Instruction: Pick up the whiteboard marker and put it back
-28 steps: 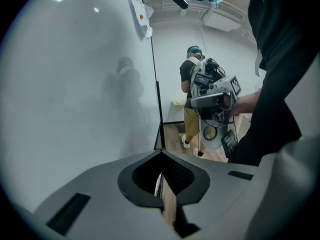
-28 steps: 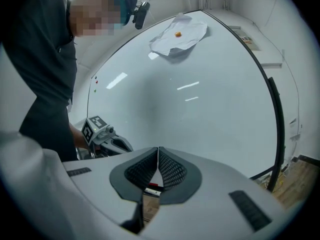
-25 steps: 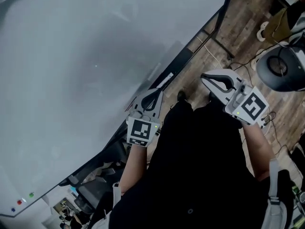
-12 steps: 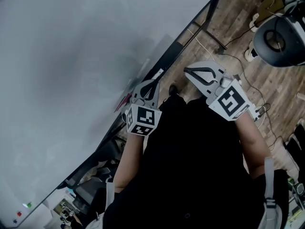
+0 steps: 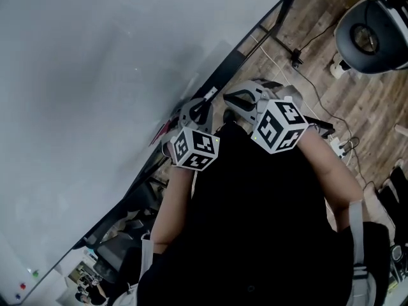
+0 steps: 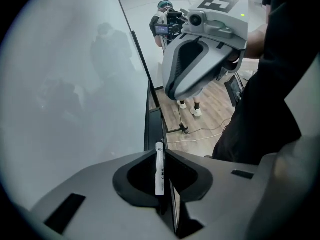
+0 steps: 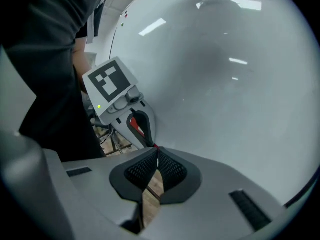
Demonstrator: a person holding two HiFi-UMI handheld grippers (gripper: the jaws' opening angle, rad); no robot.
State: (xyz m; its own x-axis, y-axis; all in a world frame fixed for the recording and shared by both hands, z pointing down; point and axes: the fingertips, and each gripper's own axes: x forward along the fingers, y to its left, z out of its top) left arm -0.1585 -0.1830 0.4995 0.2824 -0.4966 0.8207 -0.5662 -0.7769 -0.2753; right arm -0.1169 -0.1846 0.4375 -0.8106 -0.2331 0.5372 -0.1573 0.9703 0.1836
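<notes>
White marker (image 6: 159,170) pinched in L gripper (image 6: 160,152); R gripper (image 7: 156,150) closed, empty.

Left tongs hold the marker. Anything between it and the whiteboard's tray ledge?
Nothing visible. The marker is clamped in the left tongs; the tray ledge ahead of it looks bare. The right tongs, shut, hang above and right of that path.

The whiteboard (image 5: 95,75) walls off the whole side just beyond the left gripper (image 6: 160,153), which is clamped on the whiteboard marker (image 6: 159,169). The right gripper (image 7: 156,150), jaws together, crowds in beside it, leaving only a narrow gap. The person's black torso (image 5: 255,222) blocks the rear. Open wooden floor (image 5: 322,75), crossed by cables (image 5: 312,37), lies rightward.
</notes>
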